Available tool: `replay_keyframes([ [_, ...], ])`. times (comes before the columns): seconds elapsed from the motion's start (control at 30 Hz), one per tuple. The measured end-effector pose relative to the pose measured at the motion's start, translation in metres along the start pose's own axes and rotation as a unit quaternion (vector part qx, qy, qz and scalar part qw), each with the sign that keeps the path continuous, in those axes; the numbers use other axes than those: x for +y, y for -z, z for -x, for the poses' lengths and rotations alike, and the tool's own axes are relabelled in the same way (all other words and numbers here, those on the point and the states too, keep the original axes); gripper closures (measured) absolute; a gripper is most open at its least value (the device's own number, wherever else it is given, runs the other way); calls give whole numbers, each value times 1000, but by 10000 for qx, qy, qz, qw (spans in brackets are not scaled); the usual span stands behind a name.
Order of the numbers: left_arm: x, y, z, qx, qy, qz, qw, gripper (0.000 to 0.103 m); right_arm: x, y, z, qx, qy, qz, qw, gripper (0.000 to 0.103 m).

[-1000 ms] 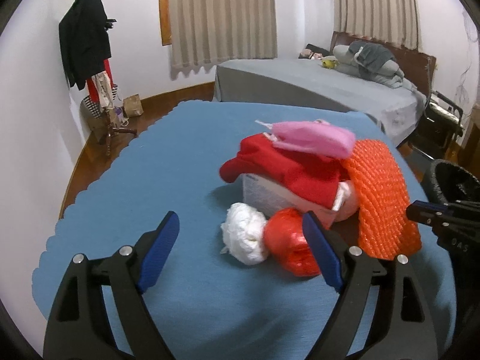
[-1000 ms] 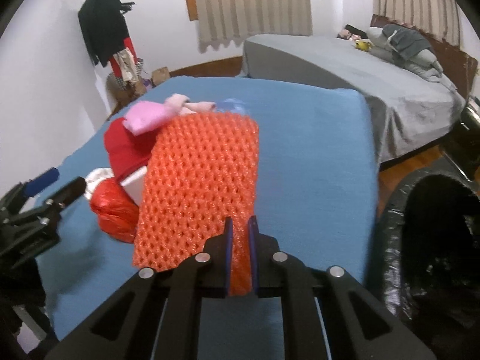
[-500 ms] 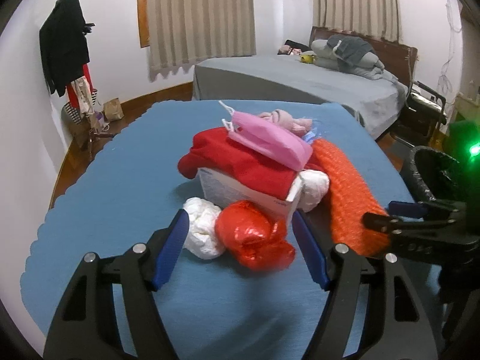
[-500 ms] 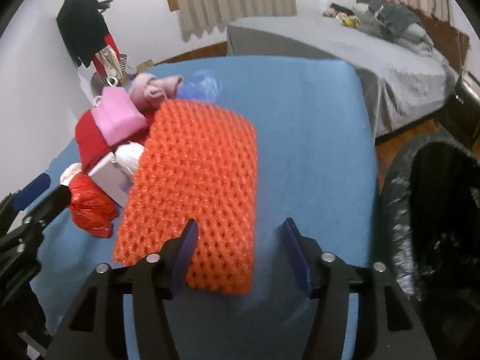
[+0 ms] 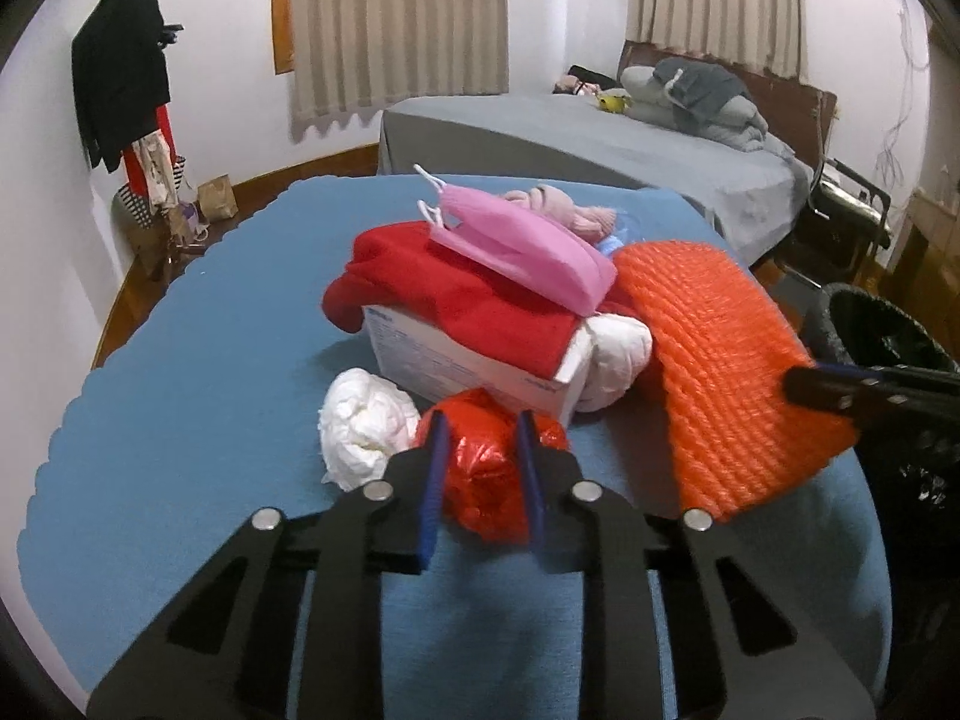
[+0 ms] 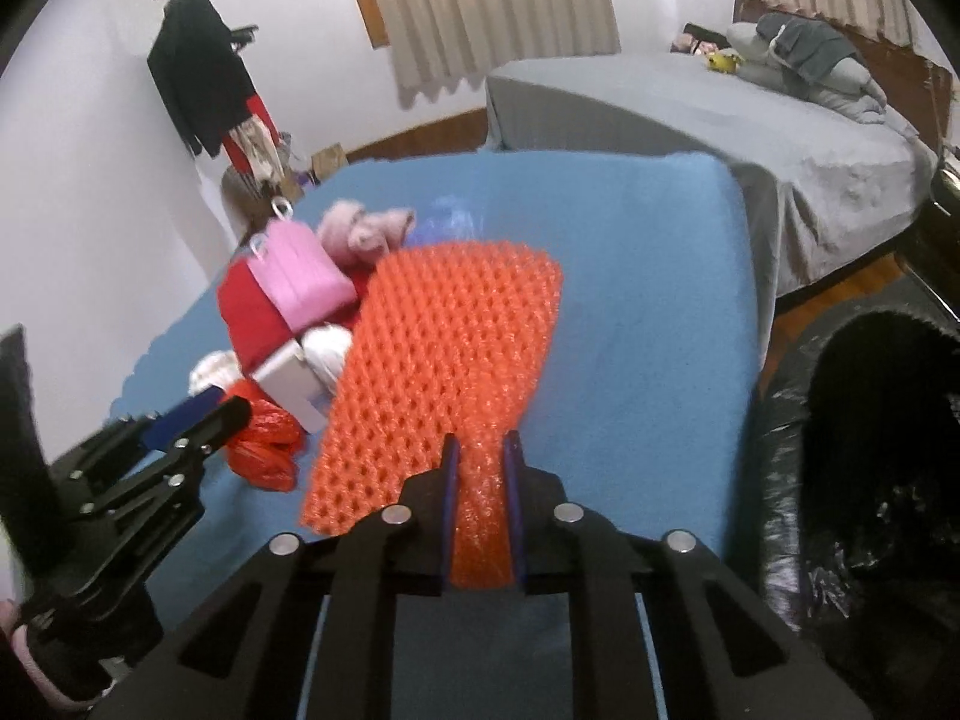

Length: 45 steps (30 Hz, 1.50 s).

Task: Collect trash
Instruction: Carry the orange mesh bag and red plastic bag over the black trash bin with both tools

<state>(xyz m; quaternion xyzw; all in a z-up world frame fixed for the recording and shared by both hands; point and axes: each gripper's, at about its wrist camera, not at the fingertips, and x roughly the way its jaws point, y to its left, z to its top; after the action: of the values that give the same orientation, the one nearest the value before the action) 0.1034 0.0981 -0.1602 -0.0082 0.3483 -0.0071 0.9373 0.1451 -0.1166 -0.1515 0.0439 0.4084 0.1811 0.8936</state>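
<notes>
A trash pile lies on the blue table [image 5: 198, 360]. My left gripper [image 5: 480, 438] is shut on a crumpled red plastic bag [image 5: 486, 474], seen also in the right wrist view [image 6: 264, 438]. My right gripper [image 6: 480, 450] is shut on the near edge of an orange bubble-wrap sheet [image 6: 450, 348], which also shows in the left wrist view [image 5: 726, 372]. Beside them are a white paper wad [image 5: 366, 426], a white box [image 5: 462, 360], a red cloth [image 5: 456, 294] and a pink face mask [image 5: 522, 252].
A bin lined with a black bag [image 6: 870, 450] stands at the table's right edge; it also shows in the left wrist view [image 5: 882, 336]. A grey bed [image 5: 600, 144] is behind the table. A coat rack [image 5: 132, 72] stands at the left wall.
Both grippers were open half a second ago. My left gripper has closed on the red bag. My right gripper has closed on the orange bubble wrap again.
</notes>
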Motion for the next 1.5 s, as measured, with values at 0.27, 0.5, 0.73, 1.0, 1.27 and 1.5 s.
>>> replay_keyframes([
  [0.27,-5,-12,28,-307,98,-3,9995,90,5,-4,43,-392,-52,6,9992,89],
  [0.5,-24,-30,65,-727,423,-79,9964,103,-9,-9,70,-679,37,-71,9977,89],
  [0.73,-45,-24,55,-471,551,-253,9970,103,-25,3,72,-610,146,-239,9977,89],
  [1.0,-24,6,67,-106,521,-392,9978,55,-25,21,58,-339,43,-261,9991,89],
  [1.27,-7,15,58,212,391,-270,9986,41,-19,23,54,-262,23,-202,9994,89],
  [1.5,0,22,31,742,435,-52,9963,56,-16,22,53,-251,58,-165,9995,89],
])
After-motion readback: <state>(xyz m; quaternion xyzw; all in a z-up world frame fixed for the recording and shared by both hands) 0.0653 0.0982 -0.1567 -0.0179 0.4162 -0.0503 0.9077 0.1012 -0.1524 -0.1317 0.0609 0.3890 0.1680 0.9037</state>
